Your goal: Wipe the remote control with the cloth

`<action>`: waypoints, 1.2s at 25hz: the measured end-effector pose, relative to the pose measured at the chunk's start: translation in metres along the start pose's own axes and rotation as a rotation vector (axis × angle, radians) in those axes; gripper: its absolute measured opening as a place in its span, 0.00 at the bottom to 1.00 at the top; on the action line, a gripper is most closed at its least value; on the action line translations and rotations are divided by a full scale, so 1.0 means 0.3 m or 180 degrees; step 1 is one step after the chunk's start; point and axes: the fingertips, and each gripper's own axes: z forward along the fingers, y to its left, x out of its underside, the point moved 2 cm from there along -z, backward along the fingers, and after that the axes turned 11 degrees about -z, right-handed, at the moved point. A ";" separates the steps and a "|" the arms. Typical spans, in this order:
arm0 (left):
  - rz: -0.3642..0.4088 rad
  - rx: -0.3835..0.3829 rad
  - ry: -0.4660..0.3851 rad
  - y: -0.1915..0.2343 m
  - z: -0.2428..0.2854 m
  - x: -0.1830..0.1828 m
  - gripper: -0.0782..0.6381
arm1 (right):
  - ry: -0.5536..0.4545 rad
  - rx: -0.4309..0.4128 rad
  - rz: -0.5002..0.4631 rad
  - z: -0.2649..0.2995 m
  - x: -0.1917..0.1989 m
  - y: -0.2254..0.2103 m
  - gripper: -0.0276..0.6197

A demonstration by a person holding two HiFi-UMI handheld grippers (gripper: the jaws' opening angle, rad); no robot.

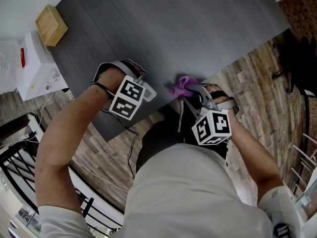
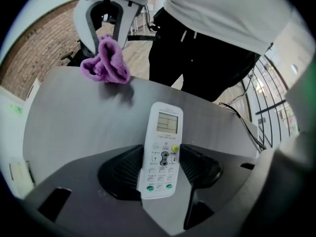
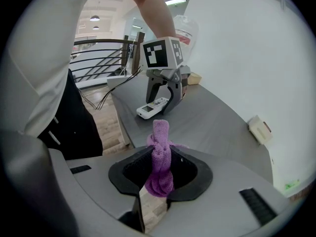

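**Remote pinned, cloth clamped**

Head view: the left gripper [image 1: 146,90] points down at the dark table [image 1: 198,29] near its front edge. The right gripper [image 1: 190,90] sits just beside it, with a purple cloth [image 1: 182,86] at its tip.

Left gripper view: the white remote control [image 2: 160,154] lies flat on the table between the jaws, and both pads are closed against its long sides.

Right gripper view: the jaws are clamped on the bunched cloth. The remote control lies ahead, under the left gripper.

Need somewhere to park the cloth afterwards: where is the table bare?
Bare: the wide table top between the wooden block and the far right corner. Crowded: the near edge, around the remote control and cloth.
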 end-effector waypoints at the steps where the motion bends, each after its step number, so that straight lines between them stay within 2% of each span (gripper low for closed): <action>1: -0.0118 -0.0014 -0.0056 -0.001 -0.002 0.004 0.44 | -0.0006 0.0002 0.0031 0.002 -0.001 -0.003 0.19; 3: -0.0483 -0.0010 -0.0192 0.003 -0.007 0.013 0.43 | -0.0014 0.0010 0.0072 0.006 -0.002 -0.012 0.19; 5: -0.1046 0.0054 -0.0428 0.007 -0.016 0.010 0.43 | -0.0011 0.0039 0.0090 0.010 0.000 -0.022 0.19; 7: -0.1855 0.0186 -0.0864 0.018 -0.030 -0.002 0.43 | -0.0018 0.0109 0.0182 0.009 0.005 -0.041 0.19; 8: -0.2362 0.0290 -0.1200 0.028 -0.045 -0.010 0.43 | -0.0036 0.0156 0.0303 0.005 0.008 -0.058 0.19; 9: -0.2934 0.0438 -0.1645 0.041 -0.068 -0.018 0.43 | -0.0071 0.0204 0.0494 0.000 0.010 -0.080 0.19; 10: -0.3545 0.0645 -0.2212 0.054 -0.102 -0.025 0.43 | -0.0123 0.0254 0.0731 -0.006 0.009 -0.108 0.19; 12: -0.4653 0.1175 -0.3678 0.078 -0.198 -0.024 0.43 | -0.0245 0.0376 0.1117 -0.015 -0.006 -0.179 0.19; 13: -0.5026 0.1441 -0.4496 0.083 -0.252 -0.014 0.43 | -0.0306 0.0448 0.1175 -0.017 -0.024 -0.221 0.19; 14: -0.5233 0.1690 -0.5284 0.080 -0.303 -0.004 0.43 | -0.0371 0.0519 0.1144 -0.019 -0.050 -0.265 0.19; 15: -0.5285 0.1910 -0.5974 0.067 -0.347 0.002 0.43 | -0.0445 0.0582 0.1059 -0.021 -0.083 -0.308 0.19; 16: -0.5220 0.2093 -0.6526 0.048 -0.384 0.003 0.43 | -0.0524 0.0632 0.0949 -0.023 -0.122 -0.350 0.19; 17: -0.5093 0.2237 -0.6933 0.025 -0.413 0.000 0.43 | -0.0606 0.0674 0.0837 -0.023 -0.167 -0.390 0.19; 19: -0.4827 0.2405 -0.7382 -0.013 -0.453 -0.010 0.43 | -0.0775 0.0749 0.0613 -0.017 -0.273 -0.461 0.19; 21: -0.4651 0.2466 -0.7522 -0.033 -0.475 -0.022 0.43 | -0.0963 0.0744 0.0358 0.000 -0.391 -0.493 0.19; 24: -0.4597 0.2428 -0.7558 -0.034 -0.495 -0.031 0.43 | -0.1228 0.0495 -0.0040 0.012 -0.531 -0.415 0.19; 26: -0.4618 0.2339 -0.7569 -0.042 -0.504 -0.026 0.42 | -0.1281 0.0390 -0.0229 -0.006 -0.557 -0.335 0.18; 30: -0.4697 0.2176 -0.7505 -0.063 -0.502 0.012 0.41 | -0.1255 0.0223 -0.0527 -0.024 -0.528 -0.240 0.18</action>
